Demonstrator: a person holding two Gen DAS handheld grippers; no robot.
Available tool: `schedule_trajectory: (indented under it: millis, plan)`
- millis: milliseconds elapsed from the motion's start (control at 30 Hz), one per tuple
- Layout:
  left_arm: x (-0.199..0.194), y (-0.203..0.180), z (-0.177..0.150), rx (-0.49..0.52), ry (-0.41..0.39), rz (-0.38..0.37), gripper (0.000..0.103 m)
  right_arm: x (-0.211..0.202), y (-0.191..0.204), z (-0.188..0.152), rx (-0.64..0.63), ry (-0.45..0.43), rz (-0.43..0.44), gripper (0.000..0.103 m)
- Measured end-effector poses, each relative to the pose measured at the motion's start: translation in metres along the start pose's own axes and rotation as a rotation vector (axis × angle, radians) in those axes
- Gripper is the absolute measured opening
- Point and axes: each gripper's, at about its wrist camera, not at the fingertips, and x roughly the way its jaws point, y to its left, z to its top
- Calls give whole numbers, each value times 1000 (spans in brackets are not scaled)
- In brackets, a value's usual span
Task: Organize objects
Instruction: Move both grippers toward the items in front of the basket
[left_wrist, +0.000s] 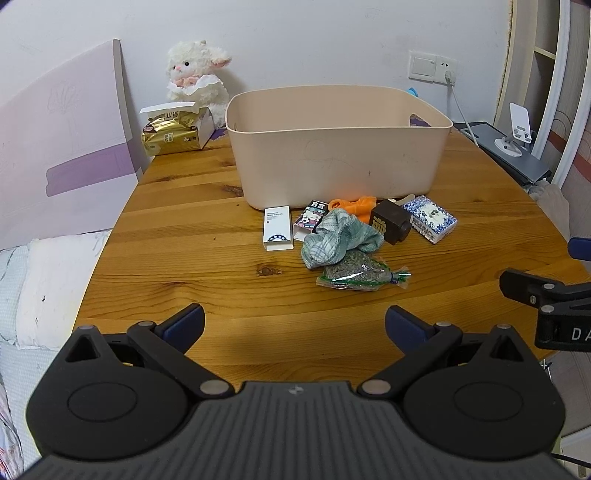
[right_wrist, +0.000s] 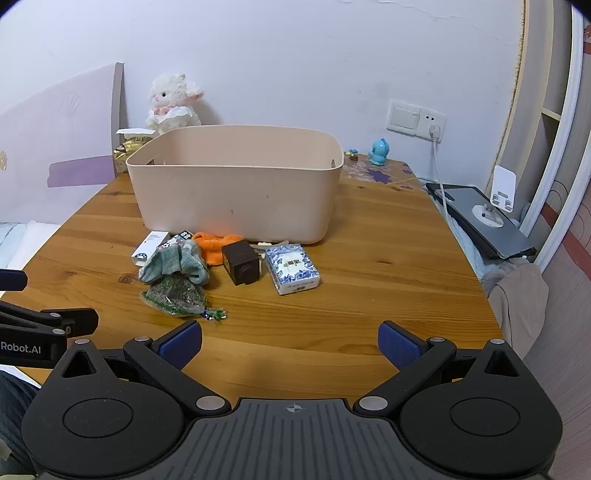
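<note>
Beige plastic bin (left_wrist: 338, 147) on a wooden table (left_wrist: 184, 229); before it lie a crumpled green cloth (left_wrist: 338, 236), a dark cube (left_wrist: 391, 223), perhaps wooden, and a tissue pack (left_wrist: 430, 218). Left gripper (left_wrist: 294, 325) and right gripper (right_wrist: 290, 341) spread wide, empty.

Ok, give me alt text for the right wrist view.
Open right gripper hovers above a wooden table, facing a beige plastic storage bin. Small clutter lies before the bin: a crumpled green cloth, dark brown cube, blue-patterned tissue pack.

Left gripper (right_wrist: 48, 332) body reads "Robot.AI". Right gripper (left_wrist: 546, 302) body shows "DA", rest cut off. Box and pack print too small to read.
</note>
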Motion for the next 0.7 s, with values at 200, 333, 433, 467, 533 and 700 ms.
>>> schedule_trajectory:
  millis: [200,333,433,467,533,700]
  plan:
    - [0,0,0,0,0,-1,103,0,1,1,-6,4,-1,103]
    - [0,0,0,0,0,-3,103,1,1,0,-8,7,-5,103]
    - [0,1,-1,-1,0,-4,103,2,2,1,-10,9,-6,103]
    - [0,1,-1,-1,1,-4,103,2,2,1,-11,9,-6,103]
    - [0,1,-1,-1,1,-4,103,2,3,1,-13,10,-7,103]
    - [1,4,-4,-7,4,-10,103,3,3,1,-17,14,-8,103]
